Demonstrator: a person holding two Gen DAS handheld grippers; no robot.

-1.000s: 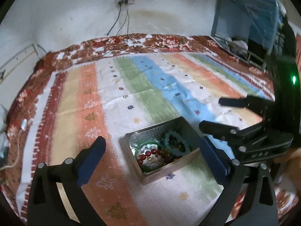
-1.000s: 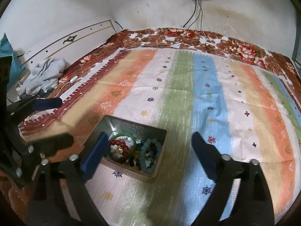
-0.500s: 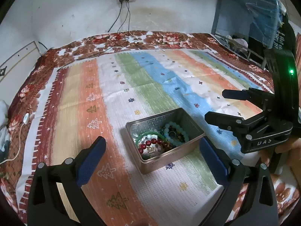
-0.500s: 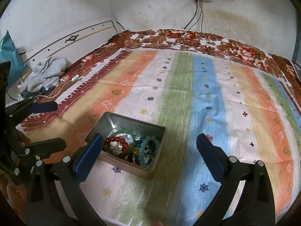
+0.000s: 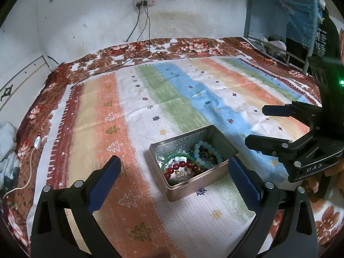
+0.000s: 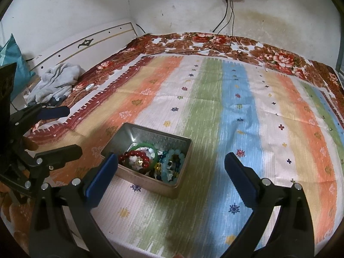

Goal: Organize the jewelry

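A metal tin (image 5: 211,177) (image 6: 150,136) sits open on the striped cloth. It holds a red bead bracelet (image 5: 179,165) (image 6: 129,155), a green bangle (image 5: 172,158) (image 6: 148,145), a pale blue bead bracelet (image 5: 206,148) (image 6: 172,163) and other beads. My left gripper (image 5: 174,172) is open and empty, above and just short of the tin. My right gripper (image 6: 171,167) is open and empty, to the tin's right; it also shows in the left wrist view (image 5: 255,126).
The striped cloth (image 6: 247,111) covers a floral bedspread (image 6: 215,40). A grey garment (image 6: 58,81) and a white cable (image 5: 32,157) lie at the left edge. Black cables (image 6: 225,15) hang from a wall socket. A metal rack (image 5: 279,32) stands far right.
Both grippers have drawn back and up from the tin, so more of the bed and wall shows. Both stay open and empty. The tin has not moved.
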